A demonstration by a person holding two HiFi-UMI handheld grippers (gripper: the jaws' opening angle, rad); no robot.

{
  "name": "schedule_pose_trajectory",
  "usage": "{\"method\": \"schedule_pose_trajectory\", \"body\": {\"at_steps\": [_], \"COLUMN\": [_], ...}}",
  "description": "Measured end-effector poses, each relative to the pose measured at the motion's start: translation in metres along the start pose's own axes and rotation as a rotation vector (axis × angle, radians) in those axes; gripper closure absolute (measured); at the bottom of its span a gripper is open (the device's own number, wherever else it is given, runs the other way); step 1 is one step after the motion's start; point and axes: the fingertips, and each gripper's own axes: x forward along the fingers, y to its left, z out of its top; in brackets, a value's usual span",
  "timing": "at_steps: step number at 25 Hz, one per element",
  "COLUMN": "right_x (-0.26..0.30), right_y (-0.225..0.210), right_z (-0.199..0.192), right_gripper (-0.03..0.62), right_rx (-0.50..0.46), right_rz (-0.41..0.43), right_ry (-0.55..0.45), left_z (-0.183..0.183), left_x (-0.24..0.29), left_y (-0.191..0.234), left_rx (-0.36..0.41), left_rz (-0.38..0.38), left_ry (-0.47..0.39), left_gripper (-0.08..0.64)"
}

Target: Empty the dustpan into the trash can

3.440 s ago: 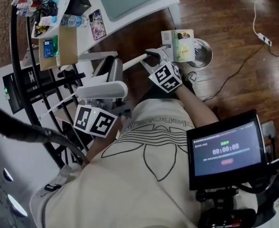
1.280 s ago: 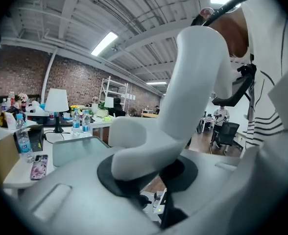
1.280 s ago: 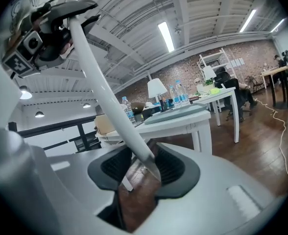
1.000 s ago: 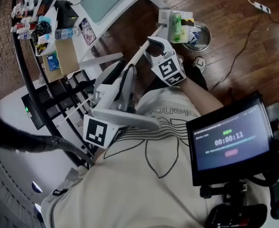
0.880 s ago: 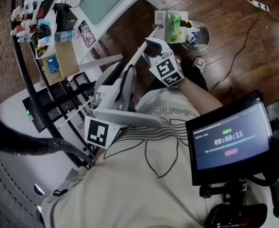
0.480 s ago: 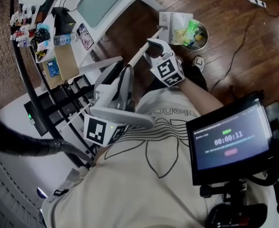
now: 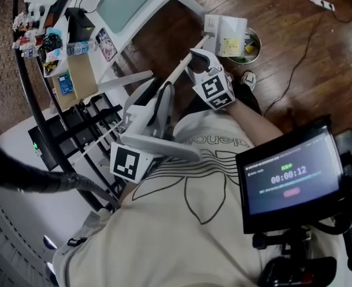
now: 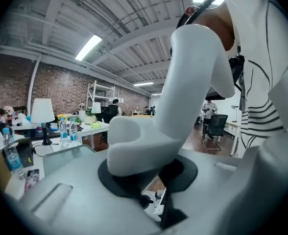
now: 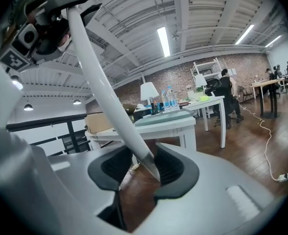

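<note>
The long-handled white dustpan (image 7: 225,26) hangs tipped over the round metal trash can (image 7: 255,43) on the wooden floor; a yellow scrap still lies on the pan and rubbish sits in the can. My right gripper (image 7: 197,58) is shut on the thin white pole (image 7: 177,72), which crosses between its pads in the right gripper view (image 9: 144,168). My left gripper (image 7: 162,94) is shut on the thick curved top handle (image 8: 183,97), which fills the left gripper view between the dark pads (image 8: 129,180). Both grippers sit close to my body, behind the can.
A white table (image 7: 134,5) and a black rack with a cardboard box (image 7: 80,70) and a water bottle (image 7: 83,43) stand at the left. A cable and power strip (image 7: 319,3) lie on the floor. A screen (image 7: 290,181) sits at lower right, a shoe (image 7: 248,79) beside the can.
The dustpan has tilted further over the can, and the green bottle and other rubbish have slid off it into the can. Both grippers keep their hold on the handle.
</note>
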Motion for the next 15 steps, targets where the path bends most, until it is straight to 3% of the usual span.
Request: {"method": "schedule_pose_trajectory", "body": {"at_steps": [5,7,12,15], "right_x": [-0.011,-0.010,-0.007,-0.007], "right_y": [-0.013,-0.017,-0.010,-0.015], "right_z": [0.020,0.017,0.005,0.022], "right_gripper": [0.451,0.449,0.451,0.451], "right_rx": [-0.017,-0.004,-0.006,-0.019], "right_rz": [-0.084,-0.089,-0.068,-0.087], "right_ry": [-0.080,-0.075,-0.030,-0.076], "left_z": [0.009,0.001,0.000,0.016], "left_x": [0.004,0.005,0.005,0.006], "left_y": [-0.040,-0.042,-0.021,-0.027], "left_rx": [0.201,0.202,0.107,0.155], "left_rz": [-0.141,-0.150,-0.077,-0.104], "left_ry": [-0.011,0.012,0.007,-0.046], "left_gripper": [0.478,0.474,0.480,0.482]}}
